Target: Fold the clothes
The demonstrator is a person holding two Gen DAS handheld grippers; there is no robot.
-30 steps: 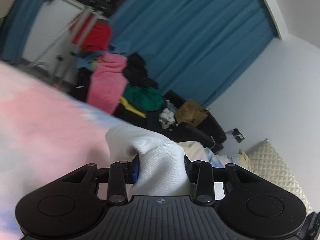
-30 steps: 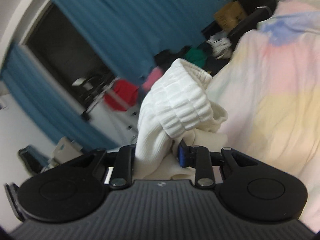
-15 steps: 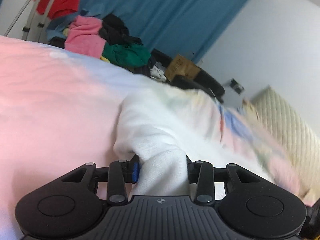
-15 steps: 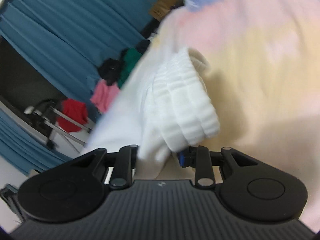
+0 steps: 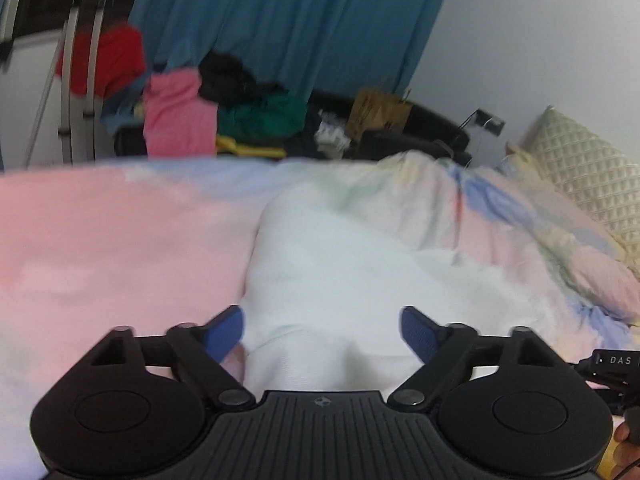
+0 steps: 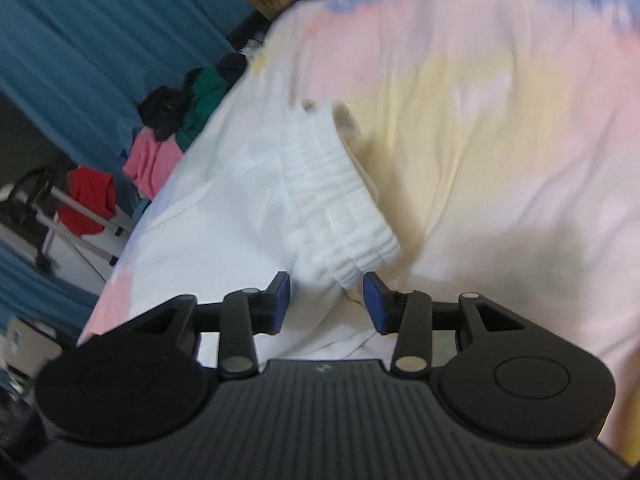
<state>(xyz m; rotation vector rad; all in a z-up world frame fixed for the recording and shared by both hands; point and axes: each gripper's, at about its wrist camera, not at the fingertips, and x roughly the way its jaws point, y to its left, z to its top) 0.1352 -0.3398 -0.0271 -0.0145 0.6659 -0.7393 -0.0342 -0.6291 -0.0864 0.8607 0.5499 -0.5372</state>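
One white knitted garment [image 5: 352,280] is the piece in hand, and it lies on the bed, spread over the pastel pink, yellow and blue duvet [image 5: 100,248]. Its ribbed elastic band [image 6: 340,208] shows in the right wrist view, lying on top of the smoother white cloth beside it, so at least one layer appears to be laid over another. Whether that counts as a finished fold is hard to say, because both views are blurred and the garment's far edges run out of sight.

The left gripper [image 5: 322,330] has its blue fingers [image 5: 224,332] spreading wide; white cloth lies between them but neither pad presses on it, so that end looks released. The right gripper [image 6: 326,300] is also opening, with a bunched bit of the white fabric between its fingers [image 6: 376,300] and a visible gap on each side.

My reading is that a laying-down step is just ending: the cloth has been set on the bed and let go. Left to do, as far as can be judged, are smoothing the wrinkles and any further folds.

Beyond the bed, a heap of pink, green, black and red clothes [image 5: 192,116] sits by the blue curtain [image 5: 288,20], which suggests more pieces are waiting. A cream quilted pillow [image 5: 588,172] lies at the bed's far right.
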